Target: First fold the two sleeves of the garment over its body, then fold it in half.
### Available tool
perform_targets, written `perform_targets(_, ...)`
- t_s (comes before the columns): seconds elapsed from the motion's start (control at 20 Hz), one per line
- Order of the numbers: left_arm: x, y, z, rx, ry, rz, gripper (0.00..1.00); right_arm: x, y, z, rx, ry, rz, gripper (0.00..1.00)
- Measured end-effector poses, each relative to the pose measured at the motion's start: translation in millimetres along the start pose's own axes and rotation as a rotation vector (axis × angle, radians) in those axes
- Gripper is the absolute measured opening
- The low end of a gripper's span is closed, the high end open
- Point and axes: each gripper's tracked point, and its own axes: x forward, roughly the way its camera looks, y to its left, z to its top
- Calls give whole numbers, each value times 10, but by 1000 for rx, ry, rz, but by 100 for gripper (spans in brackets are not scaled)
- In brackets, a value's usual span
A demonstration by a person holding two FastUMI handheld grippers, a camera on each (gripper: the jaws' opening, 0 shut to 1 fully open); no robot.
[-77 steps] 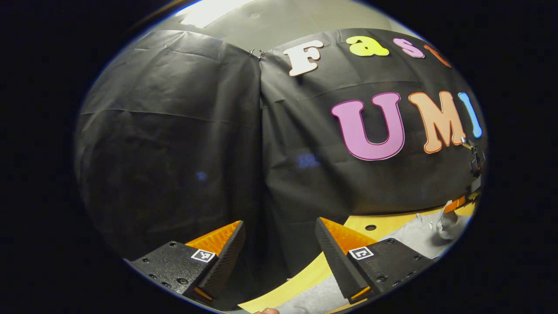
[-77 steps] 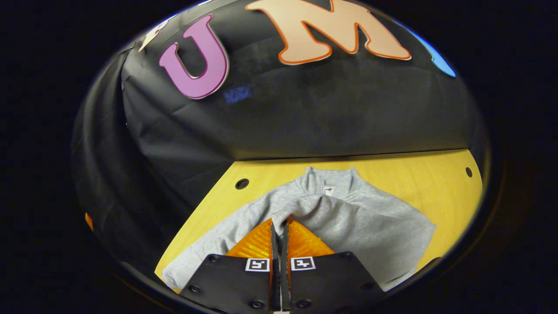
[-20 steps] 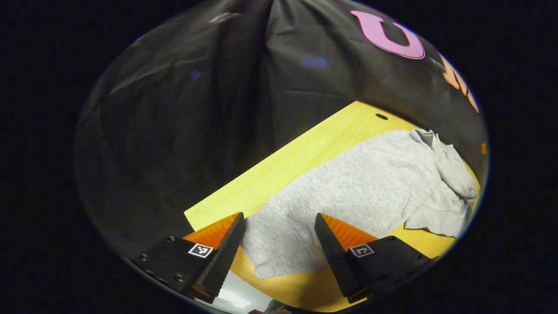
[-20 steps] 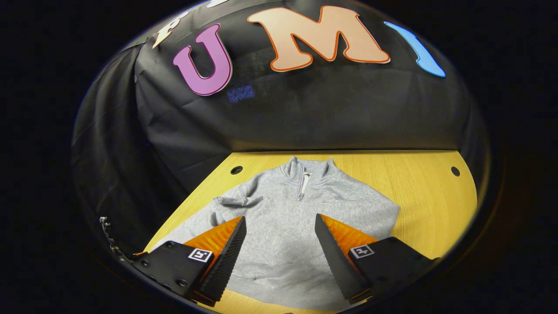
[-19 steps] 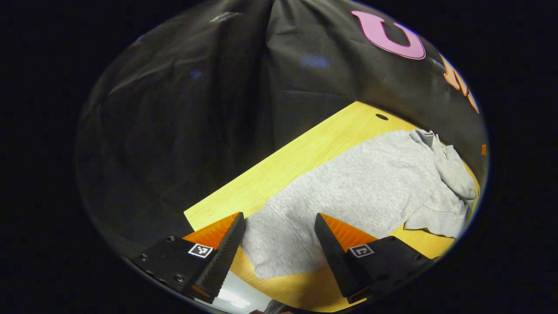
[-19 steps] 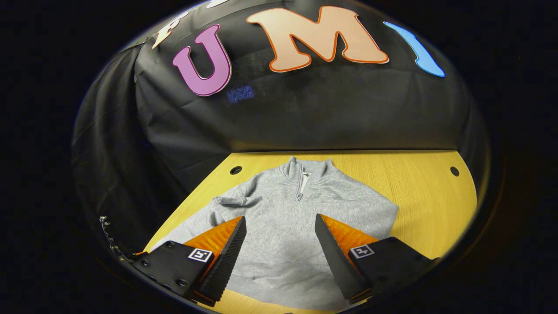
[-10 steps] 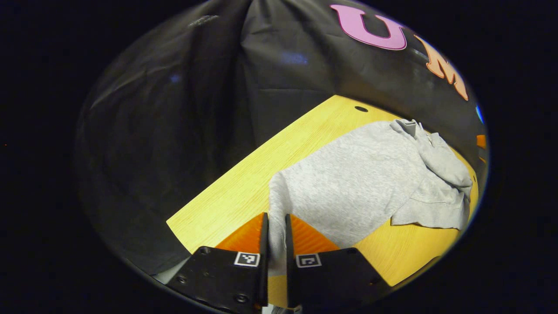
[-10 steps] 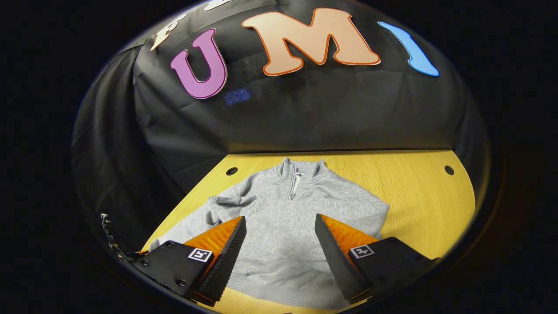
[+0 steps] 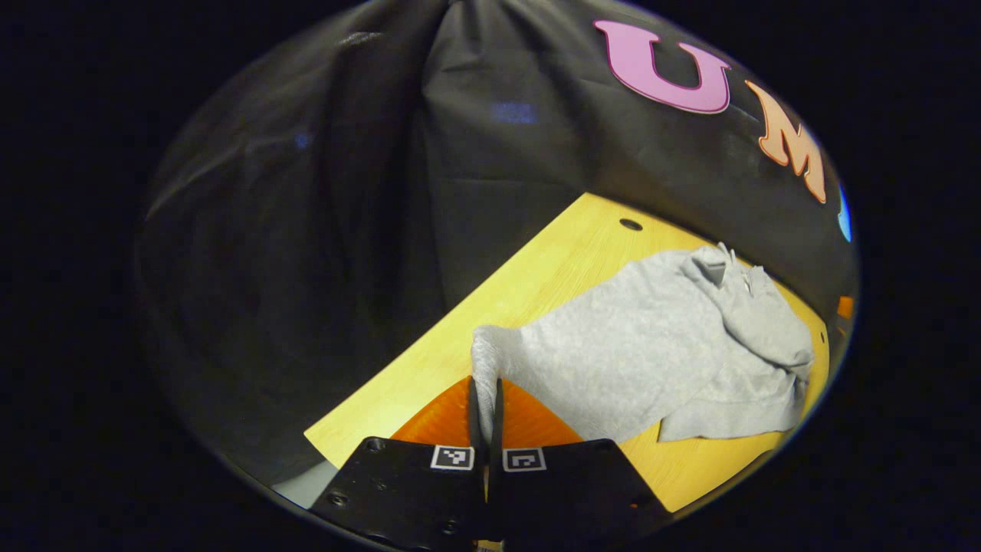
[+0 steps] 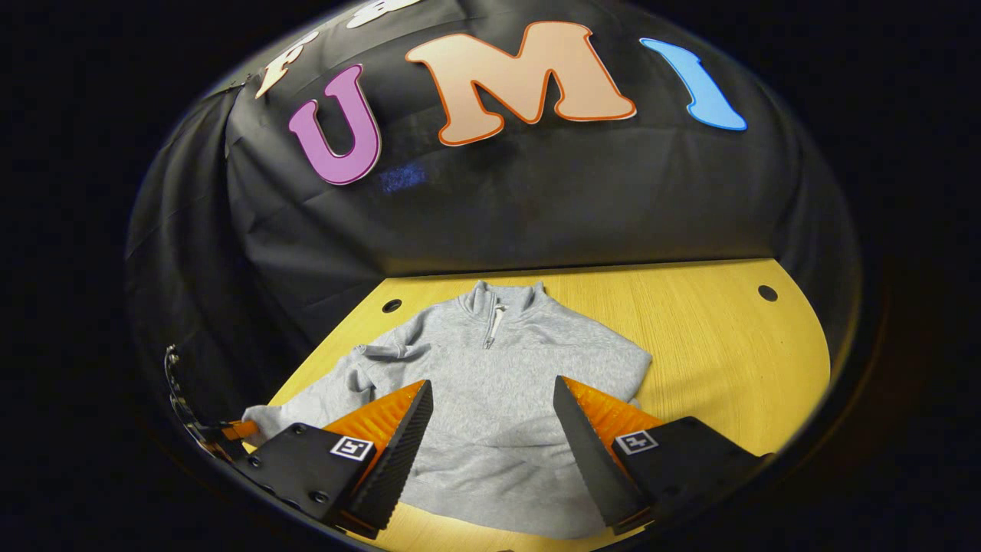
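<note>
My left claw (image 9: 484, 399) is pinched tight on the grey garment's (image 10: 490, 383) sleeve end (image 9: 484, 360); my right claw (image 10: 490, 429) hangs wide apart, holding nothing, above the garment's near hem on the yellow worktop (image 10: 728, 345).

Your left gripper (image 9: 484, 399) has orange wedge fingers on black, screwed plates. Your right gripper (image 10: 490, 418) matches it. Each plate carries a small square black-and-white tag.

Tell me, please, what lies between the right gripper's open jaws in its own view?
In the right gripper view, the grey sweatshirt's body fills the gap between the right gripper's jaws, lying on the yellow table.
</note>
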Motion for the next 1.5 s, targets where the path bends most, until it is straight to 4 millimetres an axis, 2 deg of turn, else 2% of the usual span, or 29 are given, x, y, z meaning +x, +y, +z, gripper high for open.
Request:
perform_targets(0.2,57,-148,539,-26,-87,-37,0,-111,-126,-34,12,-12,-20,98)
perform_targets(0.35,74,-291,872,-10,-133,-65,0,-235,-262,-40,27,-27,-43,98)
perform_targets(0.45,94,-436,1068,18,-156,-89,0,-327,-370,-49,43,-35,-61,98)
perform_targets(0.5,92,-535,1165,31,-172,-105,0,-370,-422,-58,54,-40,-70,95)
perform_targets(0.55,92,-635,1256,41,-183,-121,0,-417,-473,-72,67,-43,-80,98)
perform_targets(0.6,118,-758,1315,51,-193,-140,0,-471,-523,-92,81,-45,-89,95)
perform_targets(0.65,144,-877,1377,62,-203,-156,0,-526,-568,-126,92,-46,-96,98)
perform_targets(0.7,171,-1007,1445,73,-214,-177,0,-579,-620,-159,97,-44,-106,95)
perform_targets(0.75,175,-1138,1516,84,-222,-196,0,-631,-671,-199,99,-43,-116,98)
perform_targets(0.85,141,-1428,1655,113,-244,-237,0,-727,-759,-269,104,-38,-132,94)
perform_targets(0.9,150,-1582,1709,127,-251,-260,0,-773,-804,-296,109,-37,-139,98)
perform_targets(0.95,145,-1750,1778,139,-265,-282,0,-817,-842,-316,113,-36,-146,94)
perform_targets(1.05,124,-2097,1896,166,-286,-329,0,-907,-921,-338,123,-42,-158,98)
perform_targets(1.1,112,-2264,1938,178,-294,-352,0,-954,-963,-353,125,-45,-165,95)
perform_targets(1.15,94,-2436,1977,190,-303,-376,0,-998,-1008,-374,128,-47,-171,98)
perform_targets(1.2,71,-2603,2008,204,-312,-396,0,-1053,-1053,-392,131,-48,-178,94)
perform_targets(1.3,14,-2939,2042,233,-326,-437,0,-1151,-1137,-453,143,-48,-191,98)
perform_targets(1.45,-91,-3429,2029,261,-336,-503,0,-1290,-1292,-576,144,-41,-220,94)
perform_targets(1.5,-106,-3570,1994,270,-336,-522,0,-1341,-1337,-597,150,-39,-226,98)
